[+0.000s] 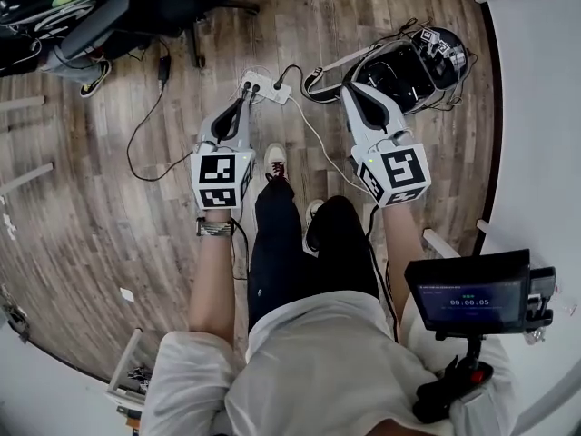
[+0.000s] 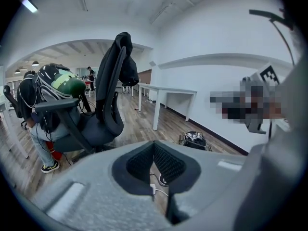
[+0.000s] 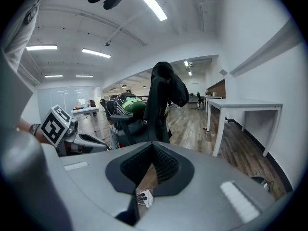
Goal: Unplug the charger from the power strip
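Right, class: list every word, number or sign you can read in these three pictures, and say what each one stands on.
"00:00:05": the timer on the small screen at the person's right, in the head view.
Smaller line above it on that screen: too small to read.
Two cubes: black-and-white square patterns, no letters.
White labels on the black item on the floor: too small to read.
Both gripper views: no readable text.

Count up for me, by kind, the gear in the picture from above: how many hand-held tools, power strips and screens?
Hand-held tools: 2, the left tool and the right tool
Power strips: 1, the power strip on the wooden floor
Screens: 1, the small screen at the person's right
Total: 4
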Motion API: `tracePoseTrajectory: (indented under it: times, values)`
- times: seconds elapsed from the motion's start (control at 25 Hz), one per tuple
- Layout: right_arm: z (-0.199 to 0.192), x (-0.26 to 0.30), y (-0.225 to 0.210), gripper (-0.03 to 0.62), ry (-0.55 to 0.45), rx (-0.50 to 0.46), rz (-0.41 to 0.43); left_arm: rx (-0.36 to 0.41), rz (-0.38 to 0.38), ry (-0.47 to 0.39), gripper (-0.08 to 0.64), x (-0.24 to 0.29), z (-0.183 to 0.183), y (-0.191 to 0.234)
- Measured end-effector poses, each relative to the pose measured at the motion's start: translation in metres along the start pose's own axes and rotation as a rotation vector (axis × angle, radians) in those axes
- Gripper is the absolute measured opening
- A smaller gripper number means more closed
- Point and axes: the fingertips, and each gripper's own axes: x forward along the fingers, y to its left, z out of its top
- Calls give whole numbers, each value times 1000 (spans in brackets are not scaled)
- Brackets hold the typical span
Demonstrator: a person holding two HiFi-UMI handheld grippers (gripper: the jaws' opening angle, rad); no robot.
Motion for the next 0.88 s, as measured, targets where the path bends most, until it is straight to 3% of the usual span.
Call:
tracePoseTrajectory:
  times: [0.52,0.88]
  values:
    - [-152,32,-8,3,70,38,6,1,-6,37,5,69,-126,2]
    - [-229,54,-10,3,85,62,16,-6,-3,65,5,104,-202,4]
